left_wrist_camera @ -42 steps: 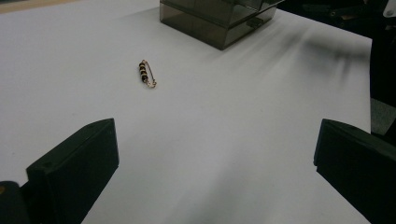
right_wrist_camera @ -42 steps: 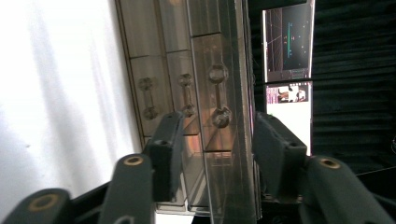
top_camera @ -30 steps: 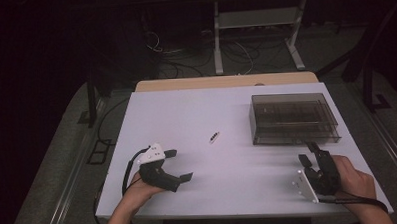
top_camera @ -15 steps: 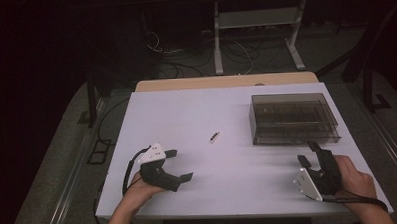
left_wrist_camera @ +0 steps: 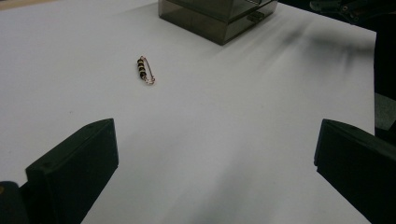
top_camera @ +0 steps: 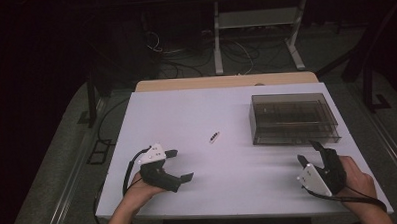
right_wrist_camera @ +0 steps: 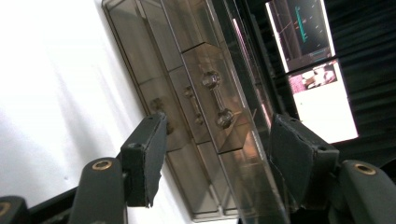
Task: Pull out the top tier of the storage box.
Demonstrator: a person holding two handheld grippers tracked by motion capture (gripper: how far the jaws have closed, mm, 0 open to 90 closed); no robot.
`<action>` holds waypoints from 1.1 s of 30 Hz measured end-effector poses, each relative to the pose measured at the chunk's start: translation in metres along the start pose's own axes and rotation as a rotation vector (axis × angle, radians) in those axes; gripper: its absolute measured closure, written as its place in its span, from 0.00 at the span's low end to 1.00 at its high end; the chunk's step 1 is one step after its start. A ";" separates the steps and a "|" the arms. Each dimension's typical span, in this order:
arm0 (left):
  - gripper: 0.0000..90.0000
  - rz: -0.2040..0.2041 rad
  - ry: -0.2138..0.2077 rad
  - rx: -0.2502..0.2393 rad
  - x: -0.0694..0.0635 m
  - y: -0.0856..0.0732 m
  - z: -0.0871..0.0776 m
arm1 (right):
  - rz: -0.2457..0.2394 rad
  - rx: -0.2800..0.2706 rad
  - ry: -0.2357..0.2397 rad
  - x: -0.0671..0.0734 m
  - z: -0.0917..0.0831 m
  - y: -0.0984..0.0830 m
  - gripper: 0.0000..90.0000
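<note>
The box (top_camera: 293, 117) is smoky see-through plastic, glossy. Near the box, the pin (left_wrist_camera: 145, 70) is thin shiny wire with dark beads, on a smooth matt white table (top_camera: 196, 117). The gripper pads (right_wrist_camera: 152, 158) look like matt black rubber.

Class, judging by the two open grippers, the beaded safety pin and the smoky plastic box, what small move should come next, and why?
Probably ease the left gripper forward to the safety pin: its jaws stand open and empty, the pin lies loose ahead, short of the box.
</note>
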State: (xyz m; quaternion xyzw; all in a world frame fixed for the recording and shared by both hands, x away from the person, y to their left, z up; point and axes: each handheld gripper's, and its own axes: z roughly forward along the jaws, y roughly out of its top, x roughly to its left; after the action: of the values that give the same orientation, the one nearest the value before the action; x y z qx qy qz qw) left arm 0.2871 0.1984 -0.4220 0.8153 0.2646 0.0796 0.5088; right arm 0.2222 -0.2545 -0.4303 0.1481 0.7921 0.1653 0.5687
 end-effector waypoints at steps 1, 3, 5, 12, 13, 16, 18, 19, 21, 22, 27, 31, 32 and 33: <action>0.00 -0.001 0.000 0.000 0.000 0.000 0.000 | 0.022 0.000 0.011 -0.001 0.000 -0.001 0.41; 0.00 -0.001 0.000 -0.001 0.000 0.000 0.000 | 0.041 -0.002 0.018 -0.002 -0.001 -0.002 0.41; 0.00 -0.001 0.001 0.001 0.001 0.000 0.000 | 0.067 0.001 0.027 -0.003 -0.002 -0.003 0.41; 0.00 -0.001 0.003 0.000 0.001 0.000 -0.001 | 0.130 -0.001 0.053 -0.007 -0.001 -0.006 0.41; 0.00 -0.002 0.002 -0.001 0.001 0.000 -0.001 | 0.143 0.001 0.059 -0.007 -0.001 -0.006 0.41; 0.00 -0.002 0.003 -0.001 0.001 0.000 -0.001 | 0.184 -0.004 0.077 -0.011 -0.001 -0.008 0.41; 0.00 -0.002 0.004 -0.001 0.001 0.000 -0.001 | 0.209 -0.004 0.086 -0.012 -0.001 -0.009 0.41; 0.00 -0.002 0.004 -0.001 0.001 0.000 -0.001 | 0.224 -0.005 0.095 -0.013 -0.001 -0.009 0.41; 0.00 -0.001 0.004 0.000 0.001 0.000 -0.001 | 0.248 -0.004 0.108 -0.014 0.000 -0.010 0.41; 0.00 0.000 0.004 0.001 0.001 0.000 -0.001 | 0.256 -0.004 0.115 -0.014 0.000 -0.010 0.41; 0.00 -0.001 0.005 0.001 0.001 0.000 -0.001 | 0.319 -0.005 0.151 -0.017 0.001 -0.013 0.41; 0.00 -0.001 0.004 0.001 0.001 0.000 -0.001 | 0.371 -0.006 0.178 -0.020 0.002 -0.015 0.41; 0.00 -0.001 0.004 0.001 0.001 0.000 -0.001 | 0.387 -0.003 0.190 -0.020 0.002 -0.015 0.41; 0.00 -0.002 0.004 0.000 0.001 0.000 -0.001 | 0.396 -0.005 0.198 -0.020 0.002 -0.016 0.41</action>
State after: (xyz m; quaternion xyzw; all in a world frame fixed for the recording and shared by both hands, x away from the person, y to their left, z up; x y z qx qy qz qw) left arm 0.2876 0.1995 -0.4218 0.8150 0.2665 0.0809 0.5082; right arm 0.2299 -0.2770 -0.4204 0.2826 0.7991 0.2895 0.4447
